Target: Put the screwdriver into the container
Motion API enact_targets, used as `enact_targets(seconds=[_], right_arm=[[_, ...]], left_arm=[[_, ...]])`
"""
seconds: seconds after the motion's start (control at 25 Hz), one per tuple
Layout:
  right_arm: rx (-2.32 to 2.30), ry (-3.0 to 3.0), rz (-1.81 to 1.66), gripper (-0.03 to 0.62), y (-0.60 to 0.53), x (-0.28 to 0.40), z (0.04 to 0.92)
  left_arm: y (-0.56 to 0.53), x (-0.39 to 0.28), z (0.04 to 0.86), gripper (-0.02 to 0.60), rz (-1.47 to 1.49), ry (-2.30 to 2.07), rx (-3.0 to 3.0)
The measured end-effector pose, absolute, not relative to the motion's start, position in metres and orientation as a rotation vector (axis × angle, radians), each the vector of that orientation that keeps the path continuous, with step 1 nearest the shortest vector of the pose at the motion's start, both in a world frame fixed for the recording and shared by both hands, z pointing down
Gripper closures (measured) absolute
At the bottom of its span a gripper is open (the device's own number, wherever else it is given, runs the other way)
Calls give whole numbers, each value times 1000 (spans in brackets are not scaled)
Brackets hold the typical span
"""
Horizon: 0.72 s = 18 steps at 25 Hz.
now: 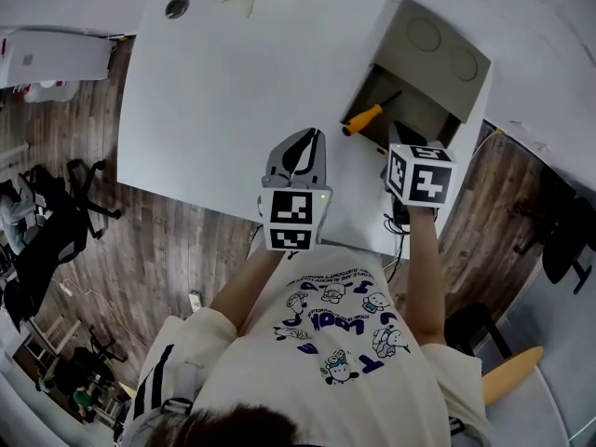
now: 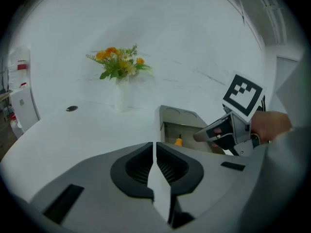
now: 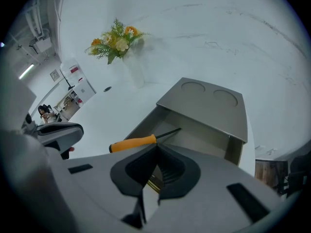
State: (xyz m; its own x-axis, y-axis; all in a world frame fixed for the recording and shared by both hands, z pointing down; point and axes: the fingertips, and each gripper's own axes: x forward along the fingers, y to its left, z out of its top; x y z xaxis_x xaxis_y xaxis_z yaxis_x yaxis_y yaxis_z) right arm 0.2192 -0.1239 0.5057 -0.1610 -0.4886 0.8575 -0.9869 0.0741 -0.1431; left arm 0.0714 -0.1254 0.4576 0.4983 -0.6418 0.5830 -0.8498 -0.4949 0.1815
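The orange-handled black-shafted screwdriver [image 1: 363,118] lies across the grey box container [image 1: 438,54] edge, its handle over the white desk [image 1: 242,91]. The left hand-held gripper [image 2: 154,147] and right hand-held gripper [image 3: 155,152] are closed and empty. Open the right jaws, then grip the handle squarely.

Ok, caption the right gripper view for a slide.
Shut right tongs close to the orange-handled screwdriver, which lies half inside the grey box-shaped container.
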Motion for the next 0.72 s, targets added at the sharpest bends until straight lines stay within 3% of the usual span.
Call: enact_targets(seconds=[0.72], right_arm=[[1503, -1759, 1071, 568, -113, 236, 510]], left_arm=[[-116, 126, 505, 558, 805, -1074, 2287]])
